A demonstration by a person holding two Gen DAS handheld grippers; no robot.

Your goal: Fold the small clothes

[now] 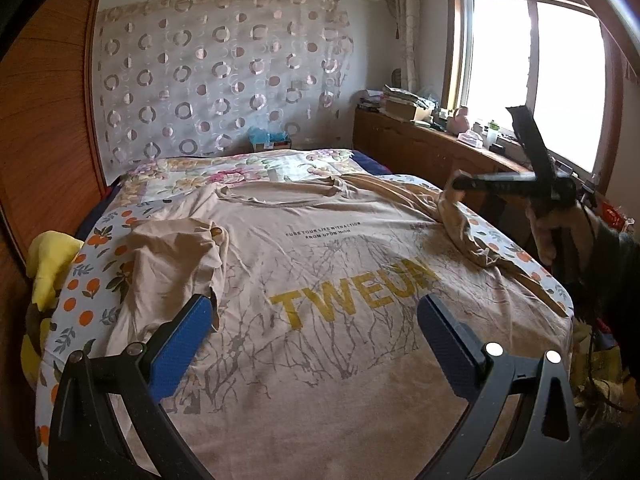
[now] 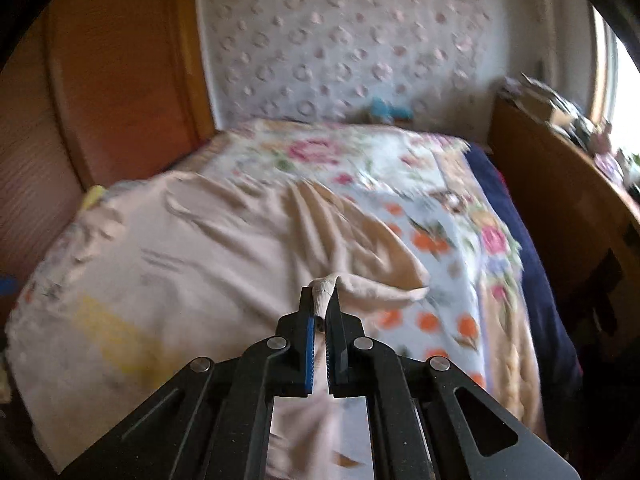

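A beige T-shirt (image 1: 320,264) with yellow letters lies front-up across the bed, its collar toward the far wall. Its left sleeve (image 1: 176,256) is folded in over the body. My left gripper (image 1: 316,312) hovers open above the shirt's lower half, with nothing between its blue pads. My right gripper (image 2: 322,300) is shut on the cuff of the right sleeve (image 2: 360,256) and holds it up off the bed. In the left wrist view that same right gripper (image 1: 456,186) shows at the right, held by a person's hand (image 1: 548,236), with the sleeve (image 1: 460,224) hanging from it.
The bed carries a floral and orange-print sheet (image 1: 100,264). A wooden wardrobe (image 1: 44,128) stands along the left. A wooden sideboard (image 1: 432,148) with clutter runs under the window (image 1: 532,76) on the right. A yellow cloth (image 1: 52,264) lies at the bed's left edge.
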